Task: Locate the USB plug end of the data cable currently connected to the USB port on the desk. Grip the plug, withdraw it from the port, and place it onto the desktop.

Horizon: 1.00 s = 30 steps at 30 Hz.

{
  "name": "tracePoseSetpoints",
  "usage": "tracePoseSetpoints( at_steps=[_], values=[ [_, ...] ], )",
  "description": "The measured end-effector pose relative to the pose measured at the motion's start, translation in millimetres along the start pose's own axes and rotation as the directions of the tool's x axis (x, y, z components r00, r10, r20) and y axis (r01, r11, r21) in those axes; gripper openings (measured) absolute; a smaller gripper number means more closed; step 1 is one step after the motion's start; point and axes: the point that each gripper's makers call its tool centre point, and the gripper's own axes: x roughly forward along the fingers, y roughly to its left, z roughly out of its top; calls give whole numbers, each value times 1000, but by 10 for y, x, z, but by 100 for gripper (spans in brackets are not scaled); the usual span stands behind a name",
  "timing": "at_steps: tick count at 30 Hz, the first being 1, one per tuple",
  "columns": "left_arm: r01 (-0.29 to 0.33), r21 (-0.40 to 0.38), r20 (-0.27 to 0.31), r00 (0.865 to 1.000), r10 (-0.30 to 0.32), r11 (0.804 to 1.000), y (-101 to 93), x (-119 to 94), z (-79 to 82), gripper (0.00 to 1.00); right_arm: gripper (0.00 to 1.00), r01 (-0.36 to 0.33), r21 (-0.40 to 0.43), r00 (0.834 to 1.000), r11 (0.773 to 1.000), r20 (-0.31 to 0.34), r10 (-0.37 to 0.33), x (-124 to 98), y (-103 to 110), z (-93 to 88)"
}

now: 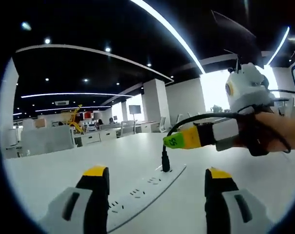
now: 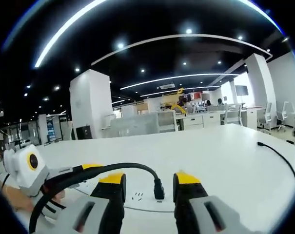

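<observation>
Open desktop [image 1: 64, 161] around plugged cable [image 2: 113, 168]

Open-plan office: long white surface [image 2: 225, 151] with inset power strip [image 1: 147, 187], rows of desks [image 2: 206, 118], office chairs [image 2: 271, 114], strip ceiling lights [image 1: 169, 29].

Both grippers held low, jaws parted.
Left gripper [image 1: 157, 183] and right gripper [image 2: 149, 187] each have yellow-tipped jaws spread apart, nothing between them. In the left gripper view, a hand [image 1: 279, 131] carries the right gripper in from the right.
</observation>
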Motion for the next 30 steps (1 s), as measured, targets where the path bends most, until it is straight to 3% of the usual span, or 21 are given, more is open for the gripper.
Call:
tracePoseSetpoints(
  at_steps=[4, 15, 30],
  values=[
    [-4, 11, -5, 1000, 4, 1000, 29, 21, -8, 80, 40, -2, 23, 1000, 1000, 18, 1, 27, 11, 17],
    [6, 38, -11, 1000, -6, 999, 10, 71, -17, 80, 39, 20, -61, 1000, 998, -13, -21, 86, -57, -9],
    [5, 35, -6, 1000, -5, 999, 8, 76, -12, 81, 38, 13, -52, 1000, 999, 4, -13, 88, -54, 94]
  ],
)
